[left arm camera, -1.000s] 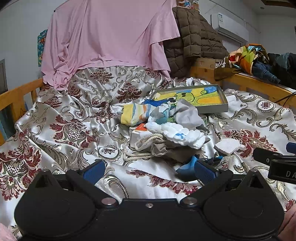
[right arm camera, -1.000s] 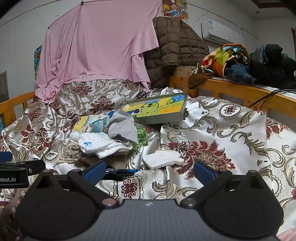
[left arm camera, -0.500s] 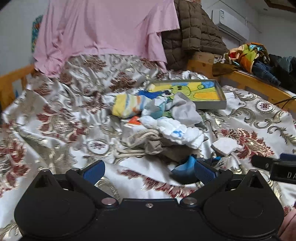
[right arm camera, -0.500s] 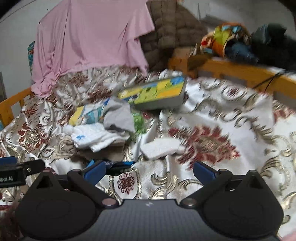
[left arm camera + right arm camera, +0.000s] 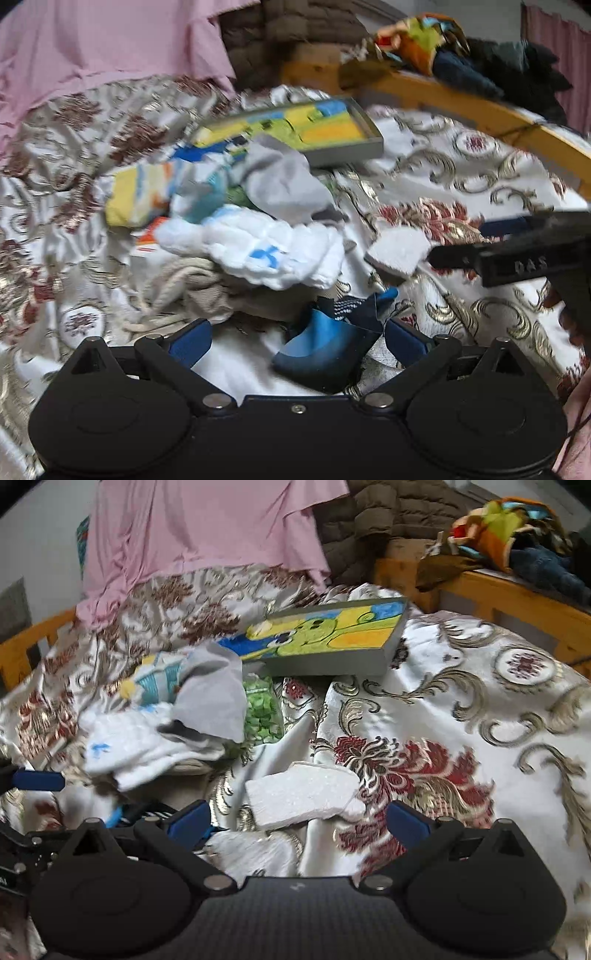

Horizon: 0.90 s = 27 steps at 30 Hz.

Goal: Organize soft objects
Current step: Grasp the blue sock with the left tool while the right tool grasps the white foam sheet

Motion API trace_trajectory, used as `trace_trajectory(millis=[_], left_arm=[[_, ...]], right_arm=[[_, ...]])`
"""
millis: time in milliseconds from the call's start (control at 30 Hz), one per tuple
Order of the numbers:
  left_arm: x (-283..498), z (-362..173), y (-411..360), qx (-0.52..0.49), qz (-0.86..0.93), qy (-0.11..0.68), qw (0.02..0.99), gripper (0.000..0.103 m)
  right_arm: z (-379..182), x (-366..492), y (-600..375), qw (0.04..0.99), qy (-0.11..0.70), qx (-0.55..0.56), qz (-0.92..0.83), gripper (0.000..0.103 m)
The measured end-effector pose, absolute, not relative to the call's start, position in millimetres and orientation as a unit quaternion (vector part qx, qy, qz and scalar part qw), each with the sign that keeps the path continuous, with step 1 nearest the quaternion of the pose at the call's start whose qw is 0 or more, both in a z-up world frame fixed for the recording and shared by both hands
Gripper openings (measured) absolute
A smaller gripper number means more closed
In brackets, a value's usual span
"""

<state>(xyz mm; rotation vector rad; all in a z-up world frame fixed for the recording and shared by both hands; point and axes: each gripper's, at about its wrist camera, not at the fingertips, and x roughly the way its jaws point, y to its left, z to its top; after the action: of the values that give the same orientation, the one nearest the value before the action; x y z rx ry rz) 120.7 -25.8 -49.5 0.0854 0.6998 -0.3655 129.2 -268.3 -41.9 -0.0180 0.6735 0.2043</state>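
With both grippers' jaws spread wide and empty, the left gripper (image 5: 297, 341) frames a blue sock (image 5: 325, 349) and the right gripper (image 5: 297, 818) a white foam piece (image 5: 303, 797), so closing comes next.

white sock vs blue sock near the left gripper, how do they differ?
The white sock is pale with a small blue mark; the blue sock is bright blue with a dark navy part. The white sock lies on top of the pile, farther off; the blue sock lies low on the bedspread, between the left gripper's open fingers. Both lie crumpled and ungripped.
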Motion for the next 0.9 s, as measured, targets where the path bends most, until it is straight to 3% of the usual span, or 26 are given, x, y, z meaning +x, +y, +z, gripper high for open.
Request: trace_trajectory(millis=[300,667,900], left_arm=[[154,-78,-21,-0.03,-0.197,0.409,0.891,0.092],[167,-91,-18,-0.076,-0.21,0.421,0.879,0.088],[166,-93,-21,-0.065,-0.217,0.427,0.875,0.077]], right_arm=[[-65,170,-267,0.929,0.35,-0.028,0.118,0.103],[-89,183,-261,0.92,0.371,-0.045,0.118,0.103],[-91,178,-257,0.926,0.36,-0.05,0.104,0.102]])
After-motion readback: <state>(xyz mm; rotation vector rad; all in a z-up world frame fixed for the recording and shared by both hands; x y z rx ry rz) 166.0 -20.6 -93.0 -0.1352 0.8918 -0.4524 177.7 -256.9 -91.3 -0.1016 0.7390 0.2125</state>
